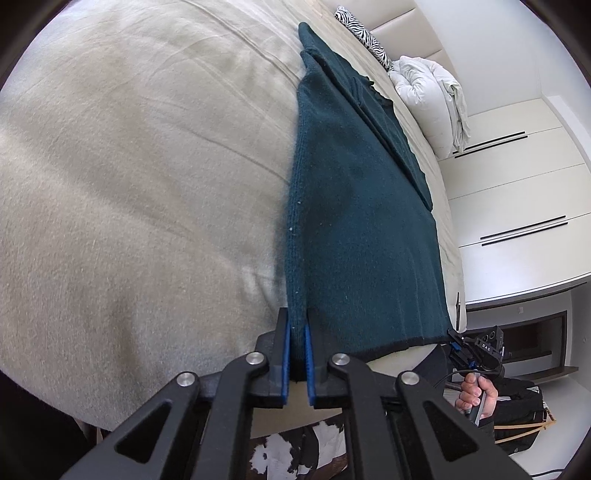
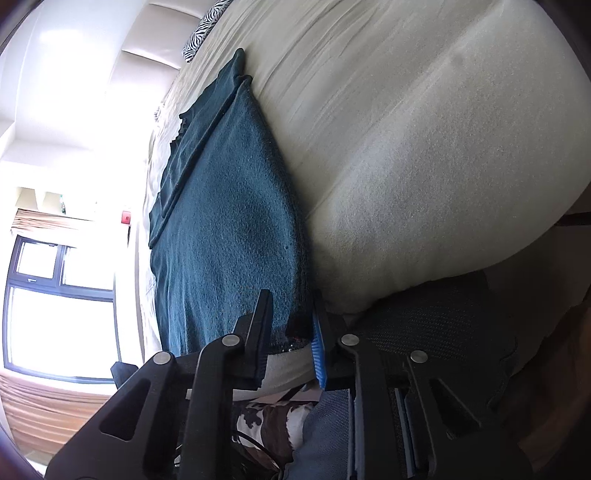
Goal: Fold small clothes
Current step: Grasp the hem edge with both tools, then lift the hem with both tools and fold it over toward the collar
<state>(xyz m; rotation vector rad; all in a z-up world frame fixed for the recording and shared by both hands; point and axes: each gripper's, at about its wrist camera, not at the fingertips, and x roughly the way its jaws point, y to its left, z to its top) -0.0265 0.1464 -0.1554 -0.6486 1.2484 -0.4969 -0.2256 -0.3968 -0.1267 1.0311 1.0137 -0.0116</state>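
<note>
Teal knit garment (image 1: 354, 206) lies flat and lengthwise along the edge of a beige bedspread (image 1: 129, 166). We hold its near hem at both corners: our left gripper (image 1: 296, 334) pinches one corner between its blue pads, and our right gripper (image 2: 291, 325) clamps the other (a hand (image 1: 476, 393) grips its handle). A zebra-print pillow (image 1: 364, 31) sits far off.

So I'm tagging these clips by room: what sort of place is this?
Most likely a bedroom. A dark teal garment lies on a wide bed with a beige cover, a zebra-print pillow sits by the padded headboard, and white built-in wardrobes stand alongside.
</note>
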